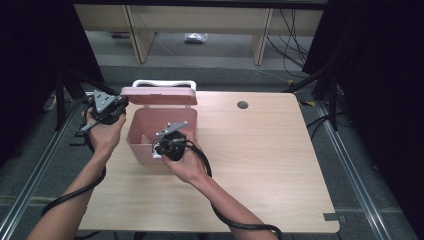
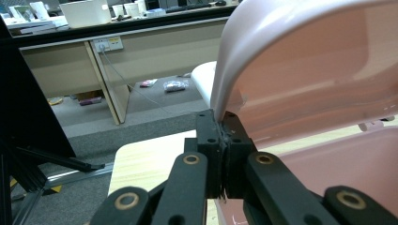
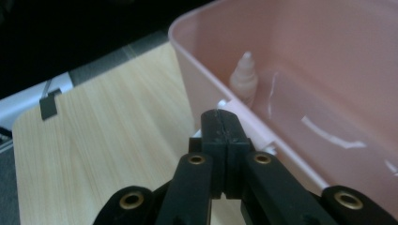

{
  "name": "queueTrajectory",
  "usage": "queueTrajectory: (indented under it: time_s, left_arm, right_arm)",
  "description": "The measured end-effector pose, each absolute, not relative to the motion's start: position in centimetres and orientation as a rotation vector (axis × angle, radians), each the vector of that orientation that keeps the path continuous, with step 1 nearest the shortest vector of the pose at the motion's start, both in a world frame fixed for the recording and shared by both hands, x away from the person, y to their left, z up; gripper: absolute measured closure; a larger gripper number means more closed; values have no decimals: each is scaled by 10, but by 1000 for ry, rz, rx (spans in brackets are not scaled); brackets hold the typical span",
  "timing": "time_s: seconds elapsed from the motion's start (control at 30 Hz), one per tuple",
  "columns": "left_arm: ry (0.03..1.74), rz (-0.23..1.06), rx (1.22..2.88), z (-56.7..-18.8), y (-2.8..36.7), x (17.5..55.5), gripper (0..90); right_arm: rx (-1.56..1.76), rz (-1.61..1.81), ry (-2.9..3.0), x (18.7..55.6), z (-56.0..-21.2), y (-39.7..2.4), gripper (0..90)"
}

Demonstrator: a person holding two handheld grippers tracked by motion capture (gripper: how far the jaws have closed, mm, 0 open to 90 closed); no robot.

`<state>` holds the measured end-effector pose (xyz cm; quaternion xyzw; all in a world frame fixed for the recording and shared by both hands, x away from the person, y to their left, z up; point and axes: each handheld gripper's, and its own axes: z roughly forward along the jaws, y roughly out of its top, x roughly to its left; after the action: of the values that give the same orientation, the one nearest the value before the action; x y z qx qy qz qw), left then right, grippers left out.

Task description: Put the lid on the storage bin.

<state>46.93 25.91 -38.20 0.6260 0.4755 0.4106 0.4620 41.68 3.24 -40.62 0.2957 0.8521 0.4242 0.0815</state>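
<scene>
Both forearms reach in from the near edge of the worktop. The left hand [image 1: 102, 134] holds the left gripper [image 1: 121, 103] raised at the far left, its jaws pressed together on a thin edge. The right hand [image 1: 189, 165] holds the right gripper [image 1: 159, 148] lower, nearer the middle, jaws closed tight together.

Pink box [image 1: 150, 131]: near wall partly covered by the right gripper [image 1: 161, 149] and hand; floor only partly seen, and the pale cone-shaped item [image 3: 244, 78] inside is too soft to identify. Lid [image 2: 305, 70]: cut off by the top and right edges in the left gripper view. White handle [image 1: 164, 82]: mostly behind the lid. Table [image 1: 280, 165]: near edge partly cut off, left corner under a forearm.
</scene>
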Motion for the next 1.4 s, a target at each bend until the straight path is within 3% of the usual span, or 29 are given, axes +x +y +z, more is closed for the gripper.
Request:
queueTrajectory:
  time_s: [0.53,1.4]
  left_arm:
    - [1171,1006,1544,-384,259,465,879]
    - [1170,990,1571,-394,261,451,874]
  right_arm:
    - [1060,1387,2321,442,-374,-31,900]
    - [1068,1449,2200,457,-353,-52,900]
